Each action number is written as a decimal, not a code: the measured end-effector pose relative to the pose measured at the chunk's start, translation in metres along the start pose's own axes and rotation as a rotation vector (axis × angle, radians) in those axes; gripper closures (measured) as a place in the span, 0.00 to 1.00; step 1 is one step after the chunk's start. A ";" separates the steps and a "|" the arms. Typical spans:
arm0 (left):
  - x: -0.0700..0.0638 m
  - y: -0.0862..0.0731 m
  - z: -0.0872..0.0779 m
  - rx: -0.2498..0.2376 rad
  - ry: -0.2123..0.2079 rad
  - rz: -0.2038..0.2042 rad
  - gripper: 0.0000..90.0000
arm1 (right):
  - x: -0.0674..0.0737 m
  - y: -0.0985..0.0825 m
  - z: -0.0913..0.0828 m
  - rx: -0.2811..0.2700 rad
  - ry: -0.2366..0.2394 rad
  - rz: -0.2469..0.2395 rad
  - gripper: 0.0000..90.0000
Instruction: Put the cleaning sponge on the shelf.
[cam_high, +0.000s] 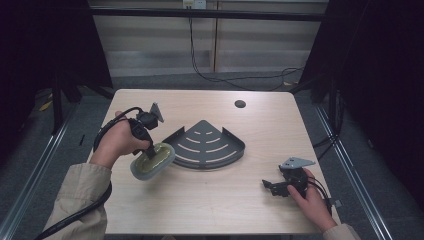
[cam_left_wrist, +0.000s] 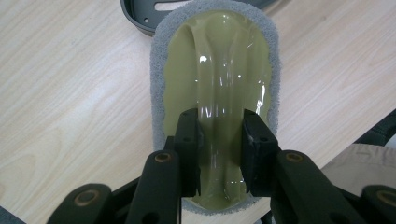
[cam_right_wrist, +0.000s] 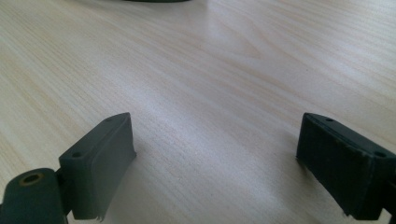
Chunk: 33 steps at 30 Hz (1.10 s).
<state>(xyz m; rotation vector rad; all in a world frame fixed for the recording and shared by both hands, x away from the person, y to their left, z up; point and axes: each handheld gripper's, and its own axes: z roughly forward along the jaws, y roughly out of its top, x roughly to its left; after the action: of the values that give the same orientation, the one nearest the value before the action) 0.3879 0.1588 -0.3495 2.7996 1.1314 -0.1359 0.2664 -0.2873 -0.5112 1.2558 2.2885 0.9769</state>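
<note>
From the high view we see the whole layout: a pale wood-grain table (cam_high: 215, 200), a dark fan-shaped tray (cam_high: 207, 145) with curved slots near its middle, and a small round hole (cam_high: 240, 104) at the far edge. The left gripper (cam_high: 150, 150) holds an oval scrubber (cam_high: 152, 161) just left of the tray, at the tray's near-left corner; whether the scrubber touches the table we cannot tell. The right gripper (cam_high: 270, 186) lies low on the table near the right front, well apart from the tray, with a grey three-cornered plate on top. The left gripper view adds what the high view cannot: the scrubber (cam_left_wrist: 215, 70) has a glossy, translucent olive-green handle raised as a smooth ridge, set on a grey, coarse foam pad that rims it, and the left gripper (cam_left_wrist: 219, 154) has its jaws closed on that ridge from both sides. The tray's rim (cam_left_wrist: 140, 16) peeks in at the top. In the right gripper view, the right gripper (cam_right_wrist: 215, 154) shows matte black jaws spread wide, with bare table (cam_right_wrist: 210, 70) between them. We read no writing anywhere.
</note>
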 end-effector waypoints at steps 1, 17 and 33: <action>0.000 0.000 0.000 -0.001 0.002 -0.013 0.79 | 0.000 0.000 0.000 -0.004 0.001 -0.007 0.12; 0.000 0.014 -0.004 -0.010 0.010 -0.006 0.79 | 0.000 0.000 0.000 0.001 0.000 -0.002 0.12; -0.005 0.034 -0.003 -0.007 0.008 0.029 0.79 | 0.000 0.000 0.000 0.001 -0.001 -0.005 0.12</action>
<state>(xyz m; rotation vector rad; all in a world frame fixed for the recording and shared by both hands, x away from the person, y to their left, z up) 0.4078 0.1312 -0.3428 2.8120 1.0897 -0.1185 0.2665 -0.2875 -0.5112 1.2503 2.2899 0.9734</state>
